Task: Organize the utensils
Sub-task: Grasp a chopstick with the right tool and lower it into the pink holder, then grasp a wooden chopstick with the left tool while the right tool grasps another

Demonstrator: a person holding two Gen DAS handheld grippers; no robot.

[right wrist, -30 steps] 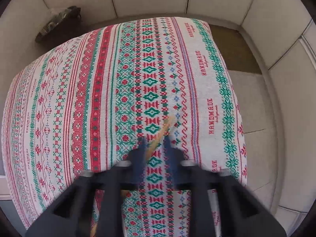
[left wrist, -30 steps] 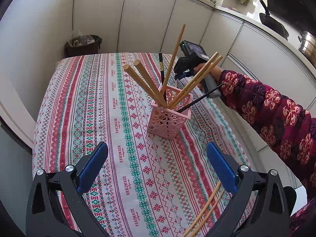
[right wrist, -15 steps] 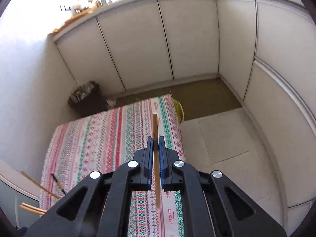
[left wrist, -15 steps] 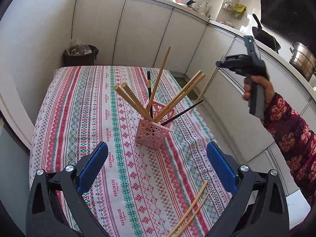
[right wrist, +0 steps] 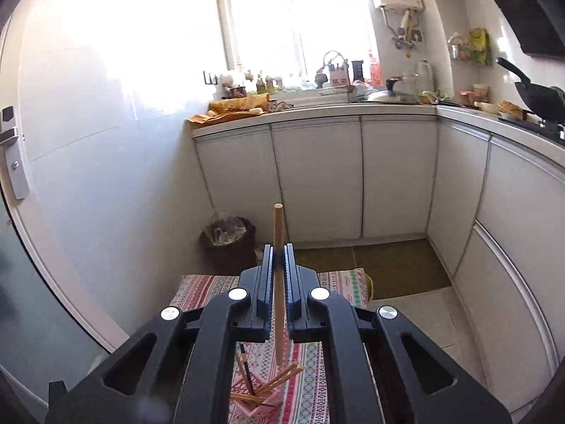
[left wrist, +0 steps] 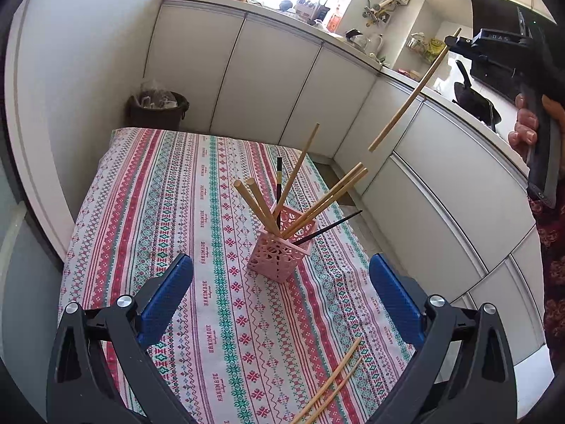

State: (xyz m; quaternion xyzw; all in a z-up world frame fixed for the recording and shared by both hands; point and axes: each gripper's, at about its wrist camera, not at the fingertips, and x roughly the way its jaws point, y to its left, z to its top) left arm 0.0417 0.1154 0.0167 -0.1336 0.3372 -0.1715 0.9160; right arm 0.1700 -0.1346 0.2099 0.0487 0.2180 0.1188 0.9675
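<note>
Left wrist view: low over the near end of the table [left wrist: 134,212], looking along the cloth, tilted downward, close.
Right wrist view: held high, facing the window [right wrist: 282,17] and counter.
Shared: pink basket [left wrist: 280,254] [right wrist: 261,402], bin [left wrist: 157,109] [right wrist: 229,243], cabinets.

Loose chopsticks [left wrist: 328,385] on the desk [left wrist: 148,212]: near ends cut off by the 6 o'clock edge, left view. Pink basket [right wrist: 263,401]: mostly hidden behind the right tool [right wrist: 279,275], right view. Worktop clutter [left wrist: 310,7] at 12 o'clock: too small to identify.
</note>
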